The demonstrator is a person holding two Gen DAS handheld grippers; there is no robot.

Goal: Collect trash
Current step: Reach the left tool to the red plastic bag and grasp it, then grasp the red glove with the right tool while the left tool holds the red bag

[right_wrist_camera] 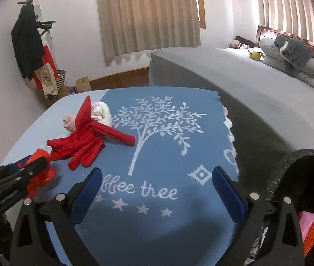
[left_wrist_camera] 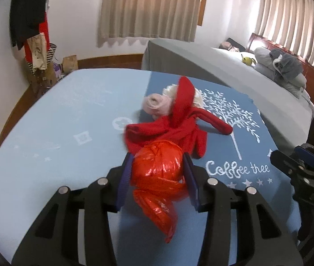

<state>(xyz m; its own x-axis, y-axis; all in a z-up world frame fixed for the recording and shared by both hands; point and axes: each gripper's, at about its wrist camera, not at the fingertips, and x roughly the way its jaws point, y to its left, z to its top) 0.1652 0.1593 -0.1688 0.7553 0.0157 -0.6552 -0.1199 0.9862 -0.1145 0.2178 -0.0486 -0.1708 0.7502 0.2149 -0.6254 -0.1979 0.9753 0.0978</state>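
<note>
The crumpled red plastic wrapper [left_wrist_camera: 158, 166] lies on the blue-clothed worktop [left_wrist_camera: 46, 155] just in front of the red gloves [left_wrist_camera: 179, 130]; it sits between the left gripper [left_wrist_camera: 159, 173] fingers, which are partly closed and touching its sides, while the right gripper [right_wrist_camera: 157, 190] hangs wide open over the printed cloth and holds nothing. The wrapper looks light, thin, crinkly and slippery, so a squeeze across the balled middle should hold better than the loose tail. Its underside is hidden, and the black-rimmed bin [right_wrist_camera: 301, 166] at the right is cut off.
</note>
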